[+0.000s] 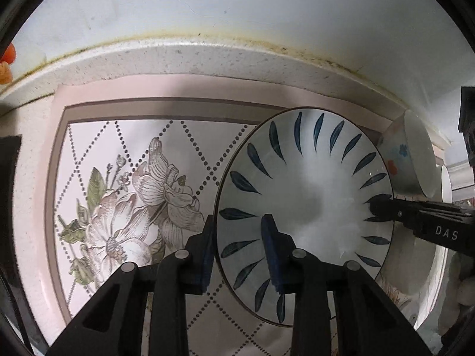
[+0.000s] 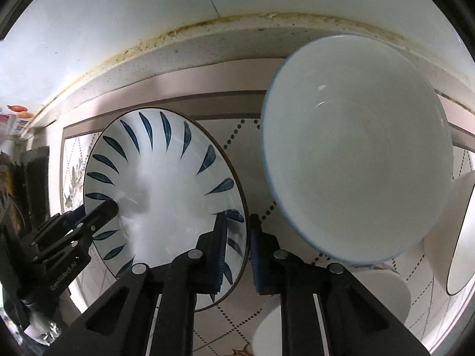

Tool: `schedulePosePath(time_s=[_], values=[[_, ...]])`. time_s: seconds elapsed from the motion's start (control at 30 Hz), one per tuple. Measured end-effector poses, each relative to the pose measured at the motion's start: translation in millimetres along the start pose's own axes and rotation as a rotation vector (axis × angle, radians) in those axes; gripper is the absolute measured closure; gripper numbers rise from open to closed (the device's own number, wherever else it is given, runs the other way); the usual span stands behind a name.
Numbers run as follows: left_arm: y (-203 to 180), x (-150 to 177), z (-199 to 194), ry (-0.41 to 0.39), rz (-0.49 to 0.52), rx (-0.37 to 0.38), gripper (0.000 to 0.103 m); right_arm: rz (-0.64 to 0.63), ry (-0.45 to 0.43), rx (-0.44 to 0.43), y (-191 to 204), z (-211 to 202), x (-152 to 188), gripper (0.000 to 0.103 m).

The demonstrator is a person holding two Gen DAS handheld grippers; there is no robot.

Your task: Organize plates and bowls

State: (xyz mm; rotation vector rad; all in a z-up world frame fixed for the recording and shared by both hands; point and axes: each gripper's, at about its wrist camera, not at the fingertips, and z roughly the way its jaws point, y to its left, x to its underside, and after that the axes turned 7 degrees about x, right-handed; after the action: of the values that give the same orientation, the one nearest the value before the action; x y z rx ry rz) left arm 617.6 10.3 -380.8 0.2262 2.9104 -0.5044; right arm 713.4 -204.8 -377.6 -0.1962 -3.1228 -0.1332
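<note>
A white plate with blue leaf marks (image 1: 305, 201) (image 2: 166, 190) lies over the flowered mat (image 1: 124, 160). My left gripper (image 1: 239, 249) straddles its left rim, one pad outside and one on the inner slope, shut on it. At the opposite rim my right gripper (image 2: 237, 249) is shut on the plate's edge; in the left wrist view it reaches in from the right (image 1: 383, 207). The left gripper shows at the left of the right wrist view (image 2: 104, 207). Just right of the plate a white bowl with a blue rim (image 2: 356, 148) (image 1: 409, 154) stands tilted.
The speckled counter's raised back ledge (image 1: 207, 56) and the white wall run close behind the mat. Another dark-rimmed plate (image 2: 463, 237) stands at the far right, with a white dish (image 2: 380, 296) below the bowl. Orange items (image 1: 7, 62) sit far left.
</note>
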Motion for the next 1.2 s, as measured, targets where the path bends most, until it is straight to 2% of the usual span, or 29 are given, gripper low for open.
schedulePosePath(time_s=[0.3,0.47,0.6,0.77,1.2], values=[[-8.1,35.7,-48.7,-0.021,-0.001,-0.008,0.076,-0.011,0.008,-0.071,-8.2,-23.2,16.9,0.087],[-16.5,66.4,-74.5,-0.046,0.016,-0.025,0.076,-0.026,-0.009,-0.102,-9.1,-46.9,39.9,0.087],[-31.5,91.4,-96.0,-0.061,0.024,-0.015,0.076,-0.039,-0.014,-0.131,-19.0,-65.0,68.6,0.087],[-65.2,106.4,-108.7,-0.075,0.051,-0.015,0.076,-0.046,-0.025,-0.141,-27.1,-75.1,109.5,0.087],[-137.6,149.8,-94.5,-0.032,0.109,0.023,0.076,0.016,-0.027,-0.158,-100.3,-90.2,214.5,0.087]])
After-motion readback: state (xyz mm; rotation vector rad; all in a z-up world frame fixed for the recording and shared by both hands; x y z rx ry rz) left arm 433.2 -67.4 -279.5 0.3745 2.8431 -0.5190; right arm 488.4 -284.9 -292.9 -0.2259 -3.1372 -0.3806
